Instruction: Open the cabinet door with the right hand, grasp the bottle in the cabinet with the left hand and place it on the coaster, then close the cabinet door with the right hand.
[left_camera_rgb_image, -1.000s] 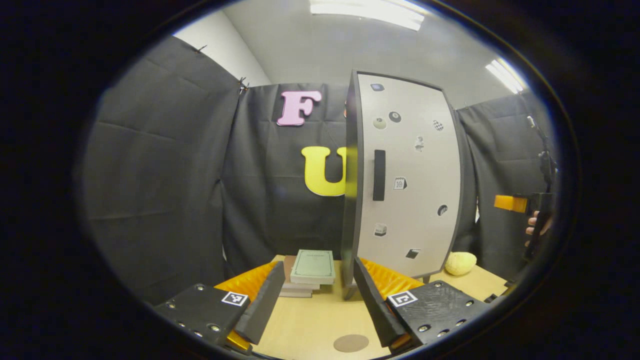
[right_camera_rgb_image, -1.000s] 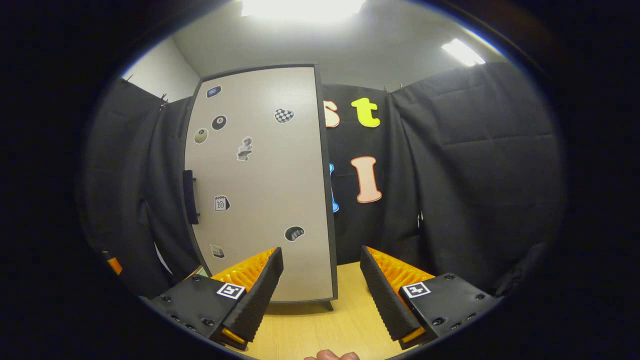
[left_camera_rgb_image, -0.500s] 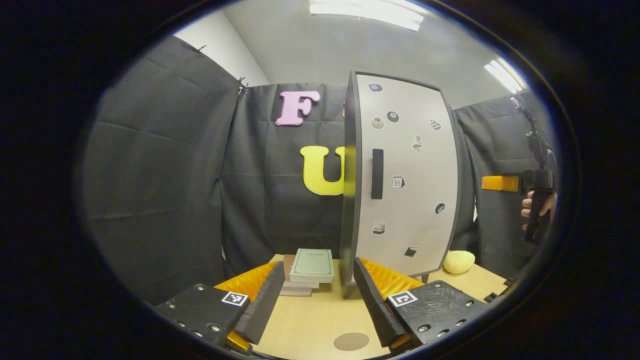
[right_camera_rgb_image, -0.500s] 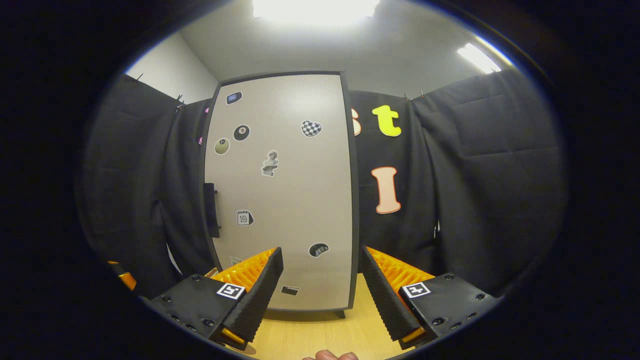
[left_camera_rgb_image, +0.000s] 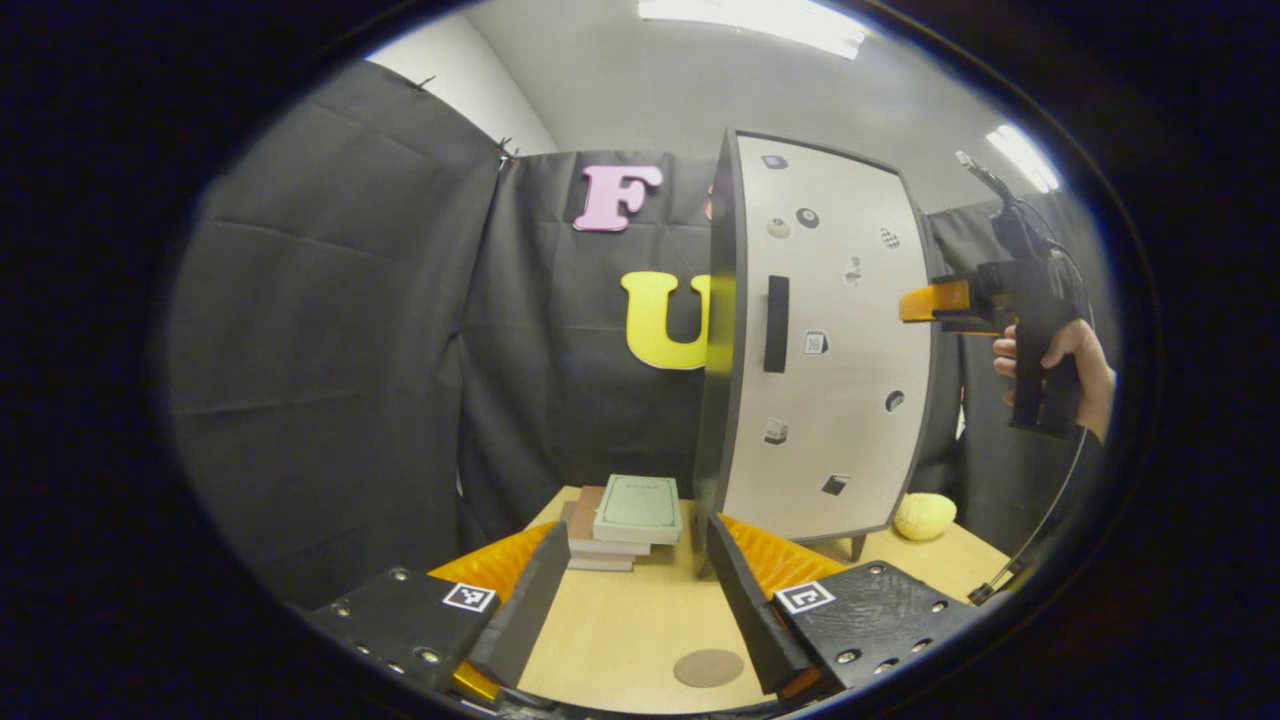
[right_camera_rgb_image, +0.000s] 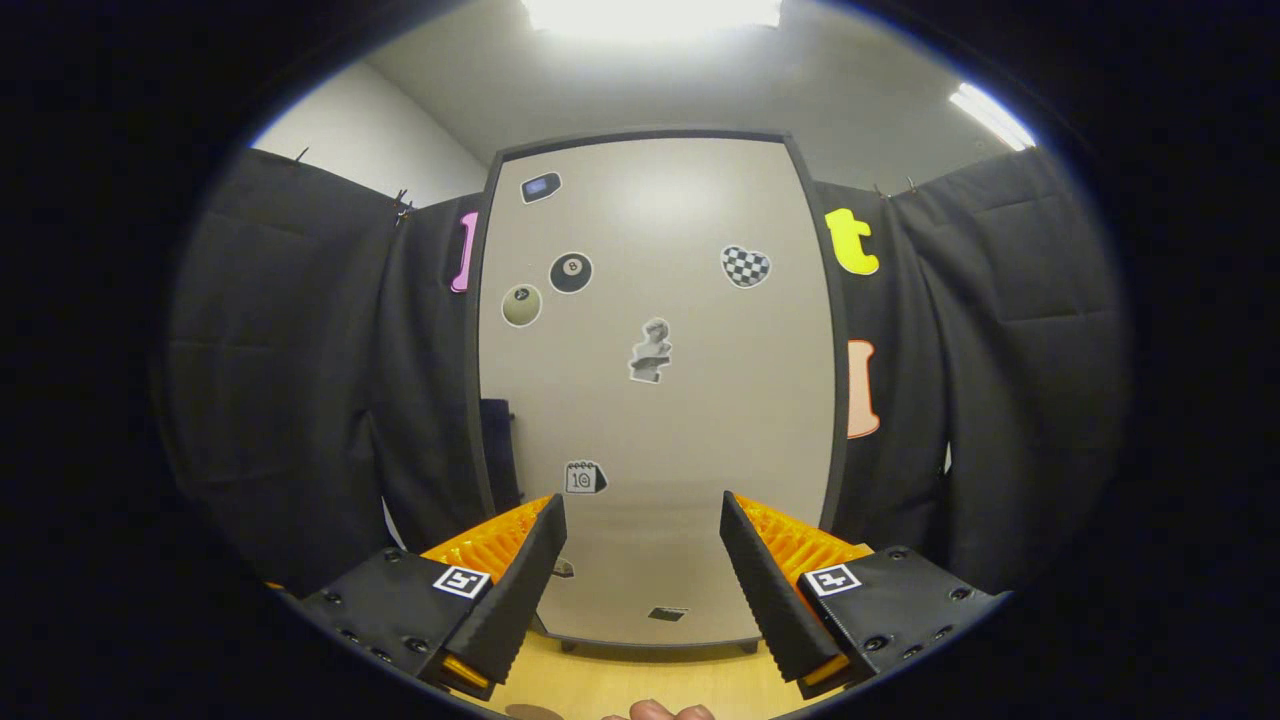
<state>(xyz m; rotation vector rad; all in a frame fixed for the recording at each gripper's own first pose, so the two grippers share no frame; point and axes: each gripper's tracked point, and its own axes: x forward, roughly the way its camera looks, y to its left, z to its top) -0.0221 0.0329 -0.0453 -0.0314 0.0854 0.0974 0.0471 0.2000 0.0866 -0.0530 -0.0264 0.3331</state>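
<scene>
Right tool (right_camera_rgb_image: 640, 575) has risen, squaring to the cabinet door (right_camera_rgb_image: 655, 400); both tools wide over the table (left_camera_rgb_image: 620, 640).

Grey cabinet door (right_camera_rgb_image: 690, 420) shut, stickered; round brown coaster (left_camera_rgb_image: 708, 668) flat on table.

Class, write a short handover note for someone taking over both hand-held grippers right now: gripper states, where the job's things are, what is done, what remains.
Left hand-held gripper: open, holding nothing, low over the table.
Right hand-held gripper: open, holding nothing, raised and facing the cabinet door; not touching it.
Cabinet door: shut; its handle sits at the door's left edge.
Bottle: presumably behind the shut door.
Coaster: on the table near the left gripper, nothing on it.
Done: nothing yet.
Left: open the door by the handle, take out the bottle, set it on the coaster, shut the door.
</scene>
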